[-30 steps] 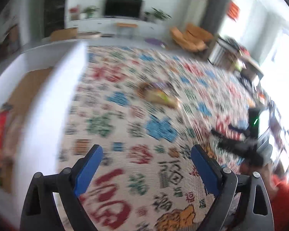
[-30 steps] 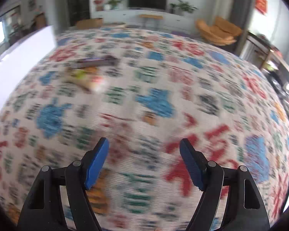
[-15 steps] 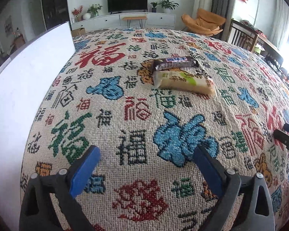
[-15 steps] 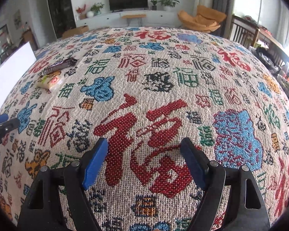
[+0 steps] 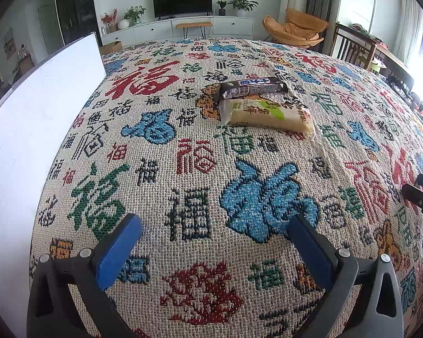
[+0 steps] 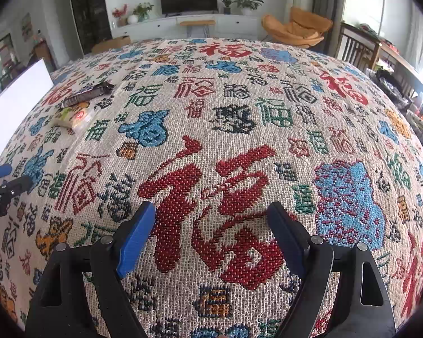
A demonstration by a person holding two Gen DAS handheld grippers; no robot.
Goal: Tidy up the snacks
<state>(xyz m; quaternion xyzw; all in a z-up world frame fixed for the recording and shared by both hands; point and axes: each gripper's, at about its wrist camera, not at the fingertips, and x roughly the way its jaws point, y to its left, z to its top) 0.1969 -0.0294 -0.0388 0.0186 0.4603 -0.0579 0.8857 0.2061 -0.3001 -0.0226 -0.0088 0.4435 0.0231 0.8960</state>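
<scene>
Two snack packs lie side by side on the patterned tablecloth: a dark brown bar and, just in front of it, a pale pack with green print. My left gripper hangs open above bare cloth, well short of both packs. In the right wrist view the same dark bar and pale pack sit far off to the upper left. My right gripper has its jaws opening, with nothing between them, over a big red character.
A tall white box wall stands along the left side of the table, and shows as a white box wall in the right wrist view. Each gripper's fingers appear at the edge of the other's view. Chairs and a TV cabinet stand beyond the table.
Both views swung from blurred motion to stillness. The left gripper turned away from the box's inside toward the two packs and came lower. The right gripper shifted right, so the packs slid to its far left.
</scene>
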